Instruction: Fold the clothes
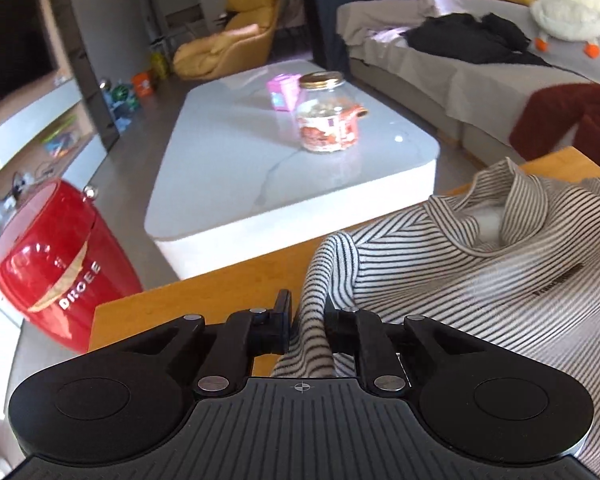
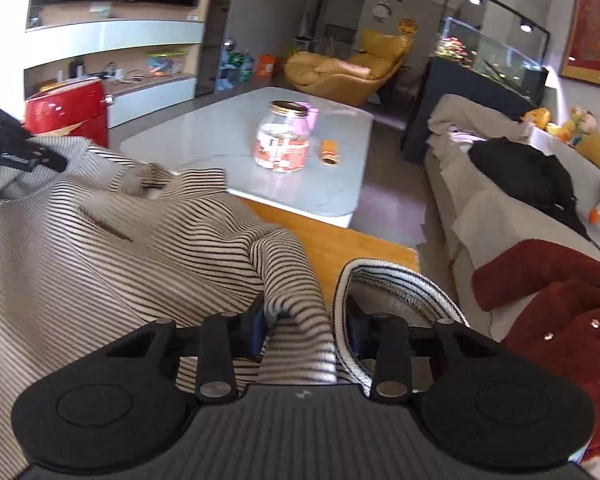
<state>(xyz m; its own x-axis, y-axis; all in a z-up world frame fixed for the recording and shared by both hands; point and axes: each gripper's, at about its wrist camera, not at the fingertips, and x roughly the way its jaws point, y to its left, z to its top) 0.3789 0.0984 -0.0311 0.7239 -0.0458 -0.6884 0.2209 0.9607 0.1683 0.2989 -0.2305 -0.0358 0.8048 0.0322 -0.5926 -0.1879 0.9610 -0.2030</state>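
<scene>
The striped top (image 1: 480,280) lay rumpled on the wooden table (image 1: 204,300), collar toward the white coffee table (image 1: 292,160). The left gripper (image 1: 308,320) had its jaws pinched tight on one sleeve; the right gripper (image 2: 306,320) had fabric bunched between its jaws, though whether they pressed it I could not tell. This looked like the sleeve-folding step; next, each sleeve probably needed carrying inward across the chest. Only the right view showed the cuff (image 2: 396,284) and the aquarium (image 2: 496,56); only the left showed the plush goose (image 1: 572,8).
</scene>
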